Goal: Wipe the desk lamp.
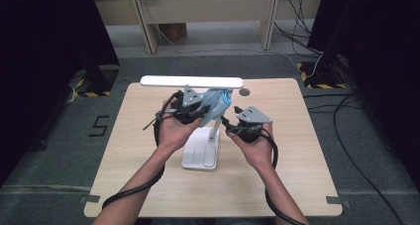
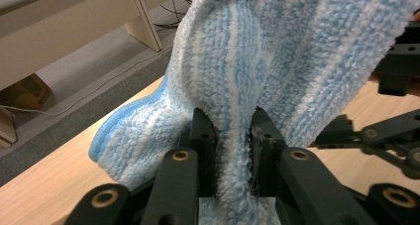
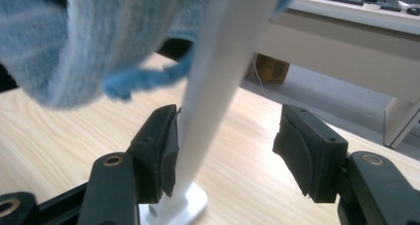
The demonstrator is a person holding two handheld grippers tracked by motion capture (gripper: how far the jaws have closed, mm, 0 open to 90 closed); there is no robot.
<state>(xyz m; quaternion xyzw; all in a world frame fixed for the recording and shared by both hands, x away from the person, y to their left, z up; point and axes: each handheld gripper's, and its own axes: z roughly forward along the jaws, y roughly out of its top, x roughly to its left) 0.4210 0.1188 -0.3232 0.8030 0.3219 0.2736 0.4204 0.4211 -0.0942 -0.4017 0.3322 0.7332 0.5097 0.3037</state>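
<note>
Left tongs (image 2: pixel 233 136): clamped on a fold of the blue-and-white striped cloth (image 2: pixel 277 61), which rises between the pads and drapes above them.
Right tongs (image 3: pixel 223 145): jaws apart around the white lamp stem (image 3: pixel 213 86); one pad touches it, the other stands clear.
Cloth: held against the upper stem, above the right tongs.
Desk lamp (image 1: pixel 200 155): base flat on the wooden desk (image 1: pixel 297 160), light bar level across the top.
Hands: both near the stem, left at the cloth, right lower.
</note>
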